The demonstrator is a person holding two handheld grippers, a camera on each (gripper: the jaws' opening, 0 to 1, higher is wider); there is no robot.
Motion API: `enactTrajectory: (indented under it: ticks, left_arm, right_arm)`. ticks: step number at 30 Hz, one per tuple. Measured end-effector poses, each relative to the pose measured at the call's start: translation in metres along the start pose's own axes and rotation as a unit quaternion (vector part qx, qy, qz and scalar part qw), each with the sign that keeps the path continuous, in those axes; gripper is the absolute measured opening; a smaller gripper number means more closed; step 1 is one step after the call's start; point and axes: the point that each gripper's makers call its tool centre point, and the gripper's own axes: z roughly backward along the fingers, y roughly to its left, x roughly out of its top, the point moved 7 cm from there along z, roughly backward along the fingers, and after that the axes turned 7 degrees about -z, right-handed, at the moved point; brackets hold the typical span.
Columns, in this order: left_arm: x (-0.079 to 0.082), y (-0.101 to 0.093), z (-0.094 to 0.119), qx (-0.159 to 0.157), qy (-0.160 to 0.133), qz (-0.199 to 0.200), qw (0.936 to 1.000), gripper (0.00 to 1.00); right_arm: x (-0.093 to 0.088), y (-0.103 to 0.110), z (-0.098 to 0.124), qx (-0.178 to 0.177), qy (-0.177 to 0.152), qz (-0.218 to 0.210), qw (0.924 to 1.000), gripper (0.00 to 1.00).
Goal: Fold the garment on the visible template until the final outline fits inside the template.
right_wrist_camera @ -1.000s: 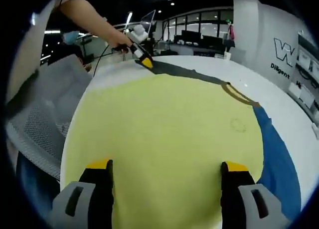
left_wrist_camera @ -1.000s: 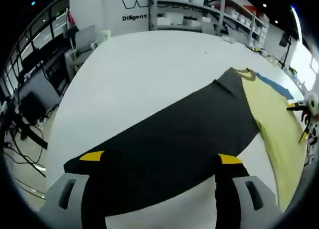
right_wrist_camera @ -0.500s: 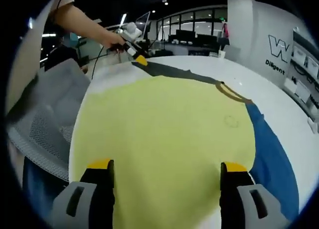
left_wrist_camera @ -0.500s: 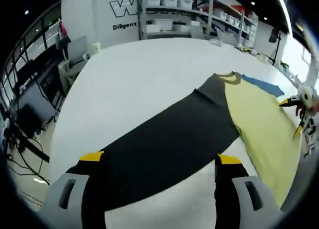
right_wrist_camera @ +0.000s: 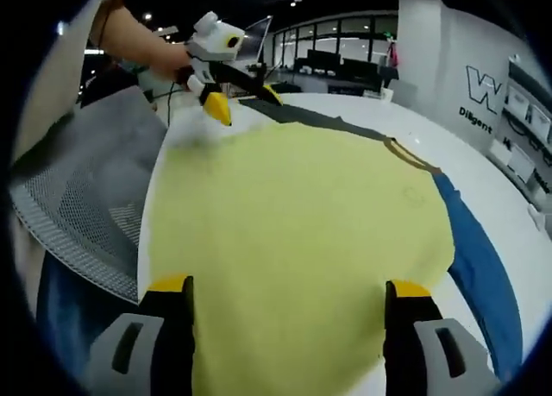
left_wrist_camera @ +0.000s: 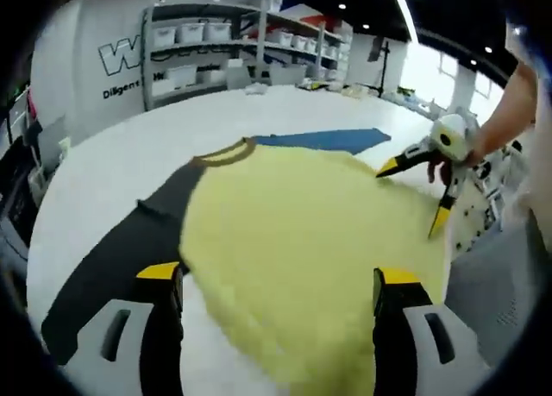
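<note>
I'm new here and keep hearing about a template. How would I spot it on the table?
Start at the big white table and find the yellow shirt spread on it. Along the shirt's far edge, a flat blue sheet peeks out; that is the template, the one blue thing there, unlike the shirt's dark sleeve.

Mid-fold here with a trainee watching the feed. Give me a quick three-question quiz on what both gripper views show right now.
1. True or false: the left tongs are open, with yellow-tipped jaws spread.
2. Multiple choice: the blue template shows beside the yellow shirt body on which side of the right gripper view? A) left B) right C) along the bottom
3. Fill in: in the left gripper view, the dark sleeve runs from the shirt's ____ end toward the lower left.

Key: 1 true. 2 B. 3 collar. The right tongs also stand open, held over the shirt's edge by a hand.
</note>
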Motion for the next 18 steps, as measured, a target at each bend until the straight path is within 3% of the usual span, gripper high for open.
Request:
enactTrajectory:
  ticks: [1, 2, 3, 5, 6, 8, 11, 18]
  left_arm:
    - [-0.002, -0.008, -0.005, -0.007, 0.007, -0.01, 0.9999, 0.89]
    - [-0.004, -0.017, -0.009, -0.017, 0.011, -0.008, 0.9998, 0.89]
    - [-0.008, -0.027, -0.013, -0.027, 0.018, -0.006, 0.9994, 0.89]
    - [-0.025, -0.037, -0.016, -0.037, 0.058, -0.042, 0.9968, 0.89]
    - [-0.035, -0.042, -0.014, -0.042, 0.071, -0.032, 0.9961, 0.89]
    - [-0.045, -0.041, -0.01, -0.038, 0.074, -0.025, 0.9962, 0.91]
    - [-0.046, -0.036, 0.007, -0.024, 0.065, -0.041, 0.9968, 0.91]
    - [-0.057, -0.035, 0.016, -0.015, 0.061, -0.038, 0.9973, 0.96]
  right_arm:
    - [-0.005, 0.002, -0.001, -0.002, 0.009, 0.003, 1.0, 0.9]
    - [-0.003, 0.004, -0.001, 0.0, -0.009, -0.013, 0.9999, 0.9]
    - [-0.008, 0.002, 0.0, -0.006, -0.003, -0.021, 0.9997, 0.9]
    - [-0.011, 0.002, 0.003, -0.012, -0.004, -0.024, 0.9996, 0.92]
    - [-0.012, 0.003, 0.006, -0.011, -0.005, -0.026, 0.9996, 0.93]
    - [-0.015, 0.004, 0.009, -0.01, -0.003, -0.026, 0.9996, 0.94]
    - [-0.02, 0.001, 0.014, -0.016, -0.01, -0.033, 0.9993, 0.94]
    - [-0.023, 0.003, 0.018, -0.024, -0.012, -0.041, 0.9988, 0.95]
